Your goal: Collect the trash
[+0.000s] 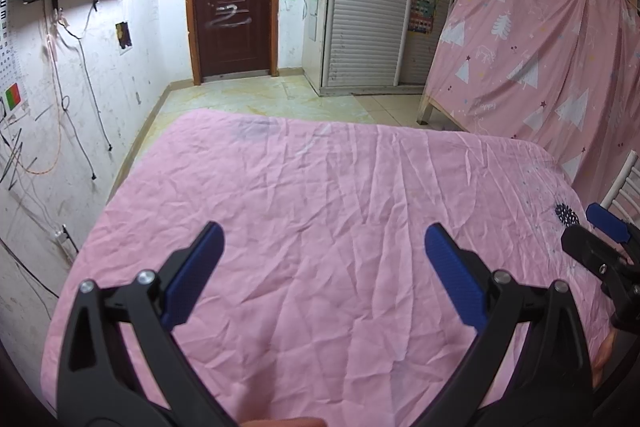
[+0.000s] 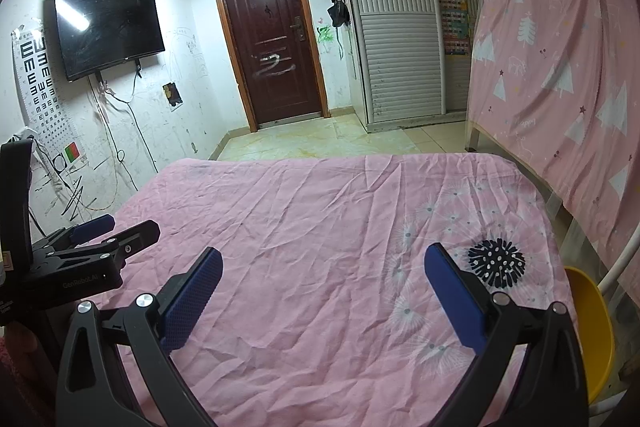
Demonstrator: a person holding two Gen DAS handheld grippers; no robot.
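A wrinkled pink cloth (image 1: 320, 195) (image 2: 320, 227) covers the table under both grippers, and I see no loose trash on it. My left gripper (image 1: 324, 239) hovers open over the near half of the cloth, nothing between its blue pads. It also shows at the left edge of the right wrist view (image 2: 124, 227). My right gripper (image 2: 324, 259) is open and empty too, above the cloth's near right part. Its tips show at the right edge of the left wrist view (image 1: 588, 227). A yellow round container (image 2: 592, 331) sits just off the table's right edge.
A black dandelion print (image 2: 496, 263) marks the cloth near the right gripper. A pink sheet (image 2: 560, 75) hangs over a wooden frame on the right. Beyond the table are tiled floor (image 2: 320, 139), a dark door (image 2: 272, 39), a wall TV (image 2: 108, 27) and dangling cables (image 1: 80, 99).
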